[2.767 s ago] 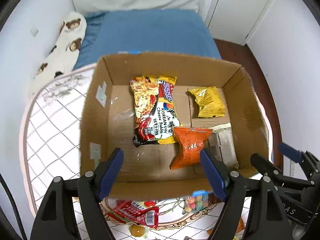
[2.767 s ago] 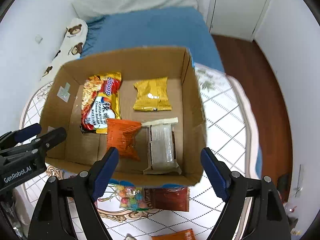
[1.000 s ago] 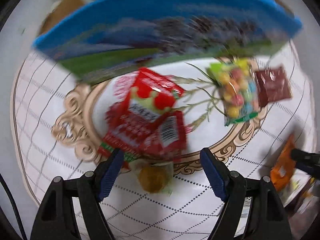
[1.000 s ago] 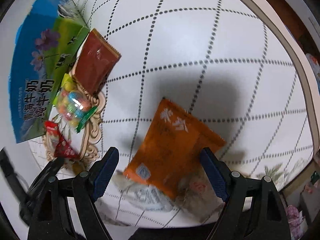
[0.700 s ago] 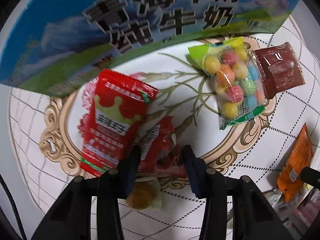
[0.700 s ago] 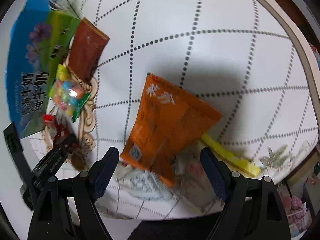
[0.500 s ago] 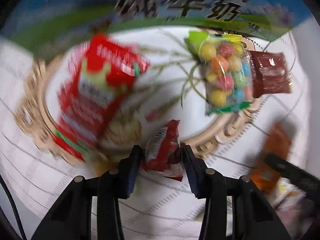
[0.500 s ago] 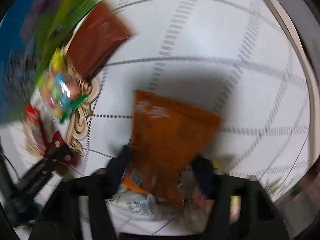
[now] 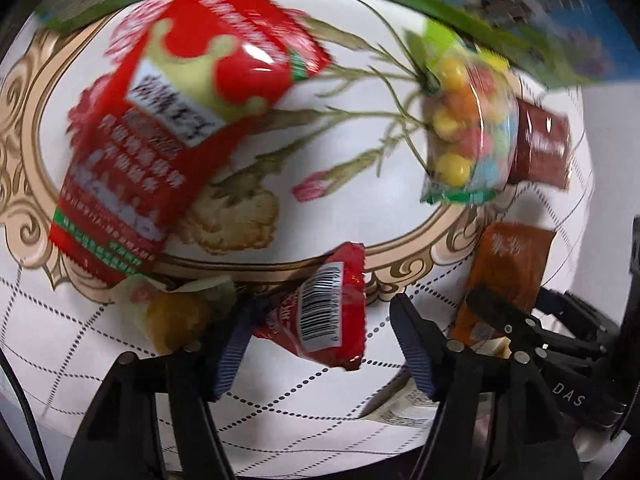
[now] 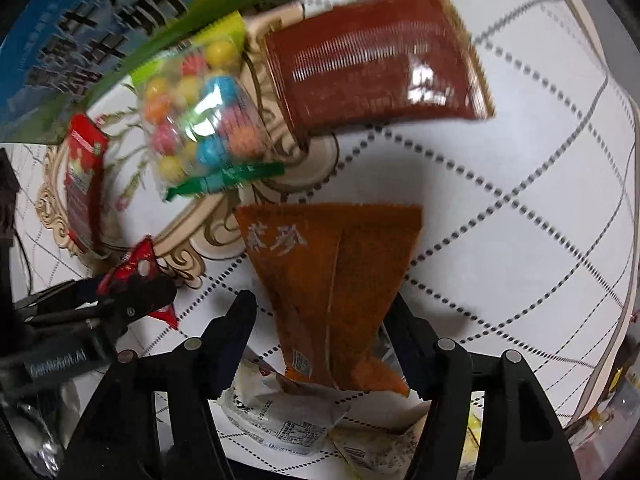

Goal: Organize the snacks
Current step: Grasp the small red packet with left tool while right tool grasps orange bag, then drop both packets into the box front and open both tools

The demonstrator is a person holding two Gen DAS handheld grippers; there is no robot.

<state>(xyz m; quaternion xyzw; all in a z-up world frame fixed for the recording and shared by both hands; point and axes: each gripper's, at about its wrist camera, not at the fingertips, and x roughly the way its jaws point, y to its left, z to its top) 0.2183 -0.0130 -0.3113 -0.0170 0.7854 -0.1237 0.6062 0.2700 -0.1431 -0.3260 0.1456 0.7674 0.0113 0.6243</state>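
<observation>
- Left wrist view: the left tongs [image 9: 320, 344] are partly closed on a small red packet [image 9: 324, 312] with a white barcode label. The packet's long axis runs roughly away from the camera, leaning a little to the right, its far end over the gold scroll border of the bench cloth [image 9: 80, 360].
- A large red packet [image 9: 176, 120] with a crown print lies on the cloth ahead and to the left, long axis running from lower left to upper right.
- A small yellowish sweet in clear wrap [image 9: 176, 316] sits just beside the left finger, touching the large red packet's near corner.
- A clear bag of coloured candy balls [image 9: 464, 128] lies to the right, long axis near vertical in the picture, green seal at the near end. A dark red-brown packet [image 9: 544, 148] lies just beside it on the right.
- Right wrist view: the right tongs [image 10: 324, 320] are closed partway on the narrow near end of an orange packet [image 10: 332, 264]. Its long axis points away from the camera, wide end farthest.
- Under the tongs lie a white wrapped packet [image 10: 280, 416] and other wrappers too hidden to tell.
- The blue and green carton [image 10: 80, 28] stands at the far left edge, blurred.
</observation>
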